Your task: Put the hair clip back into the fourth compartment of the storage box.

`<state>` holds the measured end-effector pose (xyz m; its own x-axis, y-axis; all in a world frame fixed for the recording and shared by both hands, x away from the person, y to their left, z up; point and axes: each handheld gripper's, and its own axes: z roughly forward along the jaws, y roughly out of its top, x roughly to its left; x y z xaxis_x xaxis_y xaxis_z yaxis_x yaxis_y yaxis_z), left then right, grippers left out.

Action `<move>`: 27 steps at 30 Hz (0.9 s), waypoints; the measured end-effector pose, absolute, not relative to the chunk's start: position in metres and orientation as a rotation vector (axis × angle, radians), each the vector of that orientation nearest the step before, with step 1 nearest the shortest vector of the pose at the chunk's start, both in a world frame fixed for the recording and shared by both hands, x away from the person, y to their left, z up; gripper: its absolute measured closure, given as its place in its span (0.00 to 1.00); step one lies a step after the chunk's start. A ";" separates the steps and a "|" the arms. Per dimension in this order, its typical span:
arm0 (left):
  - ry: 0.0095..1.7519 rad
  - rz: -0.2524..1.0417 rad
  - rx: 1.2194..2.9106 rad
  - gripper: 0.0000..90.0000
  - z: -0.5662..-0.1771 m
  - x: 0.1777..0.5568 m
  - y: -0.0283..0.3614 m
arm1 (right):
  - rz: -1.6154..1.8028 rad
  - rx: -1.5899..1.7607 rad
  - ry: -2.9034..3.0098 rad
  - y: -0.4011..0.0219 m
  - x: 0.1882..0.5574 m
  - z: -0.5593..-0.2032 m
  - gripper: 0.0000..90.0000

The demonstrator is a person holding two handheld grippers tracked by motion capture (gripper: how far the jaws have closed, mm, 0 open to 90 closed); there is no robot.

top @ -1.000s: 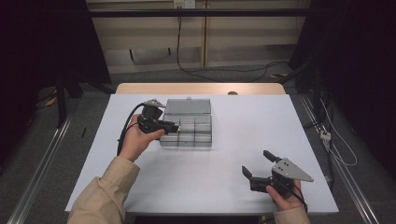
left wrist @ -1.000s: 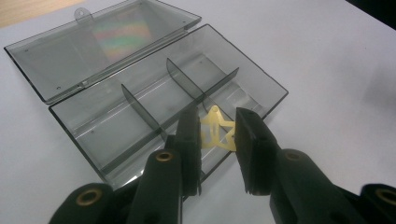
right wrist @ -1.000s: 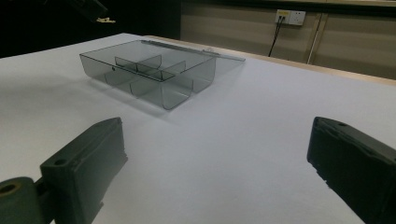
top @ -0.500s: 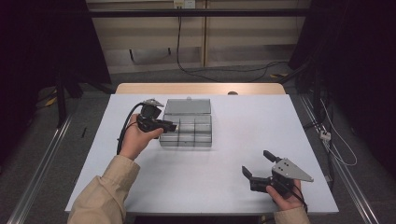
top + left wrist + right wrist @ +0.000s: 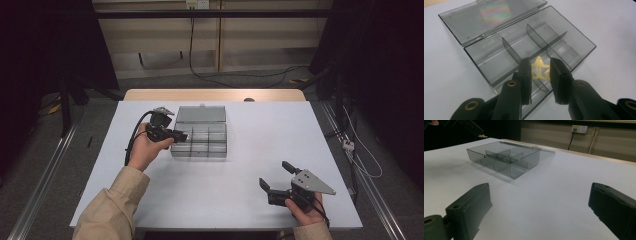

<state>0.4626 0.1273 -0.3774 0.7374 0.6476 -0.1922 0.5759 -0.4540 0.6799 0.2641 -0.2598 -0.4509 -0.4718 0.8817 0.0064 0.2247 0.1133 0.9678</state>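
The left gripper (image 5: 540, 72) pinches a small yellow star-shaped clip (image 5: 539, 70) between its jaws, holding it over the near compartments of the smoky clear organizer box (image 5: 499, 56), whose lid (image 5: 486, 17) lies folded open at the box's 12 o'clock side. Whether the clip touches a divider is hard to judge. At the table's (image 5: 250, 125) 5 o'clock corner the right gripper (image 5: 275, 176) rests with jaws spread wide, empty.
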 end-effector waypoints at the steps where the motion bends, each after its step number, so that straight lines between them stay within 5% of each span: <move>1: 0.921 0.123 2.175 0.80 -0.378 0.463 0.128 | 1.388 1.076 1.788 -0.260 0.264 -0.451 0.04; 27: 0.966 0.124 2.188 0.80 -0.398 0.463 0.133 | 1.389 1.074 1.788 -0.260 0.264 -0.451 0.04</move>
<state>0.4633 0.1333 -0.3978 0.7134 0.6740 -0.1918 0.6038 -0.4523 0.6564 0.2641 -0.2597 -0.4509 -0.4734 0.8808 0.0050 0.2226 0.1142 0.9682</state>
